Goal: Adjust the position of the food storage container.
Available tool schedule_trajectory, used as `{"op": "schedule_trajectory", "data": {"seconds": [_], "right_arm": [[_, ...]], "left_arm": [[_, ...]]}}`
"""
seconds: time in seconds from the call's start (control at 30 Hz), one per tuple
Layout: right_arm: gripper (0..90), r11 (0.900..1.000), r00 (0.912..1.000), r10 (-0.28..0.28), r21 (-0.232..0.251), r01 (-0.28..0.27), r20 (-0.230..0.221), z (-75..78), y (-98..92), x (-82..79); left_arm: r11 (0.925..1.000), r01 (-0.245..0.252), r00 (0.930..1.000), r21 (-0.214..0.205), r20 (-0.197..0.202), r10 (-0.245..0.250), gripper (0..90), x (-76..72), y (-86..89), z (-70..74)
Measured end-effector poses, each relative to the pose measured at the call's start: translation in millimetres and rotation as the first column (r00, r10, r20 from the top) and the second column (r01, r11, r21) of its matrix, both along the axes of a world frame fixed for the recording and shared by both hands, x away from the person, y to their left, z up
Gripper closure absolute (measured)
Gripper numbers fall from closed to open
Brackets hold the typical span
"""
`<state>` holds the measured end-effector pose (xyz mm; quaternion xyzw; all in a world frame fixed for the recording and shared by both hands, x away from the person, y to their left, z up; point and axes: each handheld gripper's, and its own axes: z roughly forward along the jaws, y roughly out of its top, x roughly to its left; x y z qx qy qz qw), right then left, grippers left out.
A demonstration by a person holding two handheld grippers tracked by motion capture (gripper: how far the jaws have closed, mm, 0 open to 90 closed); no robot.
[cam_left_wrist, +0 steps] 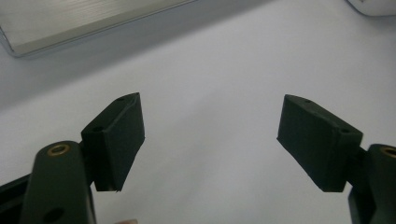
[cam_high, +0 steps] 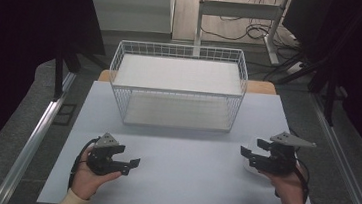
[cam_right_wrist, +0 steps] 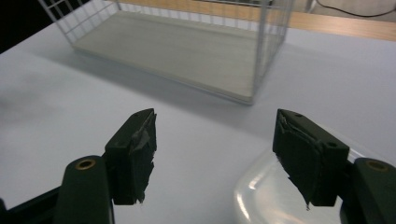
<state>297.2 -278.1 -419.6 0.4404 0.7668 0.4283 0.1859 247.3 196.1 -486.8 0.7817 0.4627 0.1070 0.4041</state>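
- Clear plastic dish [cam_right_wrist: 275,196] lies on the white table [cam_high: 181,182] just under the right gripper [cam_high: 254,152], whose jaws stand spread with nothing between; a shallow bite on its slick rim could slip.
- Left gripper [cam_high: 130,163], also spread and empty, rests apart; no steadying.
- Wire basket [cam_high: 178,84] stands beyond; its rim could snag the dish.

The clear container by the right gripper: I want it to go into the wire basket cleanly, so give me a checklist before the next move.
1. right gripper open: ok, jaws stand apart with nothing between them.
2. Grip on the clear container: not ok, it lies on the table beneath the right jaw, not held.
3. left gripper free: ok, open over bare table.
4. wire basket upright with its top open: ok.
5. Basket interior: ok, its pale floor shows bare.
6. Whether the container has a lid: cannot tell.
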Motion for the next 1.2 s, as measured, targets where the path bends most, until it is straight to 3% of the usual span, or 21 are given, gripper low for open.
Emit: {"op": "schedule_trajectory", "data": {"seconds": [0.23,0.53,0.67,0.9,1.0,1.1,1.17,1.2], "right_arm": [[32.0,0.9957,0.9951,-0.093,-0.013,0.092,-0.035,-7.6,-24.8,9.2],[35.2,0.9904,0.9897,-0.138,-0.017,0.137,-0.039,-8.9,-42.4,13.2],[37.8,0.9858,0.9861,-0.163,-0.045,0.162,-0.031,-4.4,-52.1,22.2],[45.8,0.9776,0.9776,-0.206,-0.054,0.203,-0.044,0.5,-75.4,35.8],[50.5,0.9697,0.9697,-0.237,-0.075,0.232,-0.059,-3.2,-85.7,39.9],[58.0,0.9621,0.9626,-0.261,-0.102,0.253,-0.073,-8.9,-94.6,43.2],[69.5,0.9560,0.9572,-0.278,-0.121,0.267,-0.081,-13.2,-102.8,45.4],[69.5,0.9560,0.9572,-0.278,-0.121,0.267,-0.081,-13.2,-102.8,45.4]], "left_arm": [[1.0000,0.005,1.0000,0.003,0.000,-0.005,22.5,-0.1,-0.7,-0.3],[1.0000,0.005,1.0000,0.006,-0.003,-0.005,22.5,0.6,-0.1,-1.6],[0.9999,0.007,1.0000,0.007,-0.005,-0.007,22.5,0.2,-1.9,-1.8],[1.0000,0.001,1.0000,0.004,-0.003,-0.001,22.4,0.6,-1.0,-1.3],[1.0000,0.002,1.0000,0.005,-0.007,-0.002,22.3,0.7,-1.3,-2.1],[1.0000,0.003,1.0000,0.003,-0.004,-0.003,22.3,0.3,-1.4,-1.7],[1.0000,0.000,1.0000,0.001,-0.004,0.000,22.3,0.1,-1.4,-1.6],[1.0000,0.000,1.0000,0.001,-0.004,0.000,22.3,0.1,-1.4,-1.6]]}}
